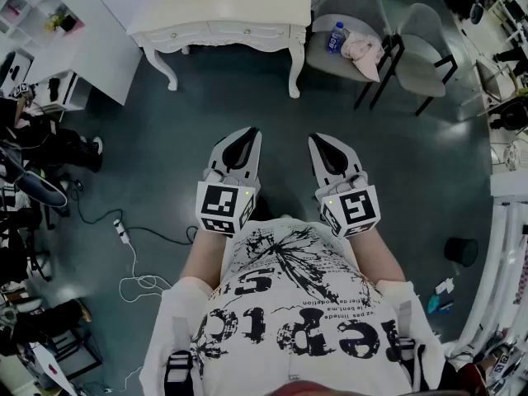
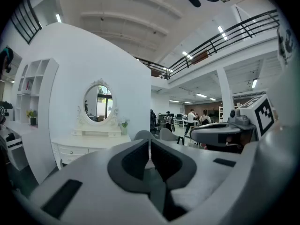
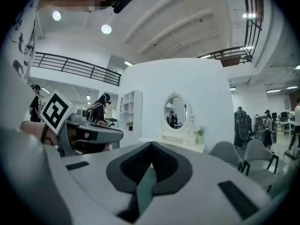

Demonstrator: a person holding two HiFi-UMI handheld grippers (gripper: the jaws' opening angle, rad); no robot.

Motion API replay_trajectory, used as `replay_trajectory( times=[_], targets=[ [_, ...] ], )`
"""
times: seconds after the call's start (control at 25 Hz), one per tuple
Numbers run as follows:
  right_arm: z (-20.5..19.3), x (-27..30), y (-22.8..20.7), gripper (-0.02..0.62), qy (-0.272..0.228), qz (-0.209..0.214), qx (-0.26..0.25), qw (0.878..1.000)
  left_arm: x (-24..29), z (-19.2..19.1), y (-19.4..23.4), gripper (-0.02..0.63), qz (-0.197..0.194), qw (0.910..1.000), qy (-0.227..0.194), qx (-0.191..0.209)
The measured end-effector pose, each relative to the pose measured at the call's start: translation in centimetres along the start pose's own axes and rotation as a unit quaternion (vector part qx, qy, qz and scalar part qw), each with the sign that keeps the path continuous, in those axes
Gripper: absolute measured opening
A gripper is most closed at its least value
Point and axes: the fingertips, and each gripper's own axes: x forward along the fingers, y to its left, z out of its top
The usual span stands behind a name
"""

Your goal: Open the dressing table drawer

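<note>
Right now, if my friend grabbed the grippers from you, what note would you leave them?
Left gripper: empty, jaws all but together.
Right gripper: empty, shut.
Both are held side by side, touching nothing.
The dressing table stands ahead, across the floor. Its drawer is closed.
Done: nothing yet.
Left: walk up, take hold of the drawer and pull it open.

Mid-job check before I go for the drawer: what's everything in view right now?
dressing table: one, cream, top centre of the head view, drawers closed
oval mirror: one, white frame, on the dressing table
chairs: two, grey, right of the table
water bottle: one, blue, on the chair beside the table
cloth: one, pink, beside the bottle
shelf unit: one, white, left of the table
cable: one, white, floor at left
left tongs: grey-white, jaws together, empty
right tongs: grey-white, jaws together, empty
</note>
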Motion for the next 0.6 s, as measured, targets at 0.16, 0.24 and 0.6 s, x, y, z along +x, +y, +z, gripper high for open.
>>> replay_trajectory(
  times=[0.16,0.24,0.6],
  targets=[
    [0.1,0.4,0.3,0.017,0.001,-0.003,0.0,1.0,-0.4,0.3,0.7,0.031,0.001,1.0,-0.003,-0.002],
    [0.0,0.7,0.3,0.017,0.002,-0.003,0.003,1.0,-0.4,0.2,1.1,0.031,0.002,1.0,-0.001,-0.003],
    [-1.2,2.3,-0.1,0.017,0.004,-0.005,0.026,1.0,0.9,-1.2,2.4,0.031,-0.003,0.9998,0.012,-0.012]
  ],
)
